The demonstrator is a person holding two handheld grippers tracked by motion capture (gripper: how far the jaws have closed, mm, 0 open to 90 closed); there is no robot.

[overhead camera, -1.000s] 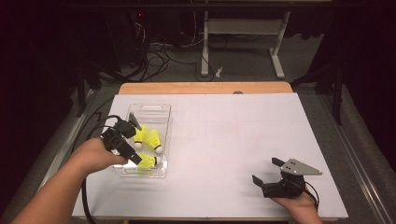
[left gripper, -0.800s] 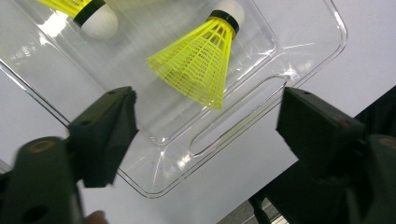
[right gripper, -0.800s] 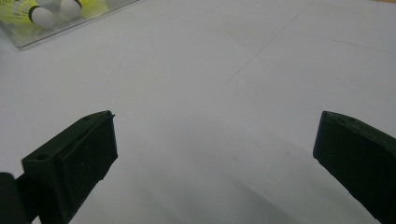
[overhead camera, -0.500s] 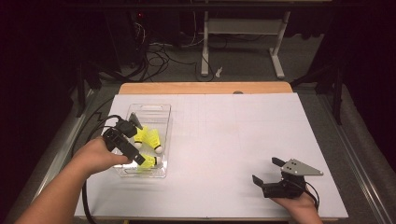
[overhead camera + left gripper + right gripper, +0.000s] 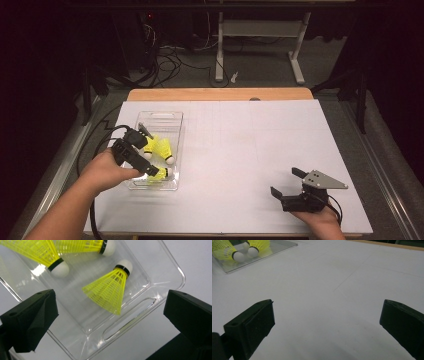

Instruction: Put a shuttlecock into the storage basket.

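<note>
Left claw (image 5: 110, 322): jaws have just been opening and now stand wide apart; nothing between the pads. It hangs over the near end of the tray.
Nearest shuttlecock (image 5: 111, 287): lies loose on the tray floor, free of both jaws. In the left gripper view its long axis runs from 1 o'clock to 7 o'clock, white cork tip at 1, yellow skirt flaring toward 7.
Other shuttlecocks: two more, at 11 o'clock (image 5: 40, 253) and at 12 o'clock (image 5: 87, 246) in that view, cork tips toward 4 and 3 o'clock; both skirts cut off by the frame's top edge.
Tray (image 5: 172, 150): clear plastic, at 9 o'clock on the white surface (image 5: 250, 150); its near end is partly hidden by the left hand in the high view.
Right claw (image 5: 286, 186): jaws spread, empty, resting at 5 o'clock on the surface, well apart from the tray.
</note>
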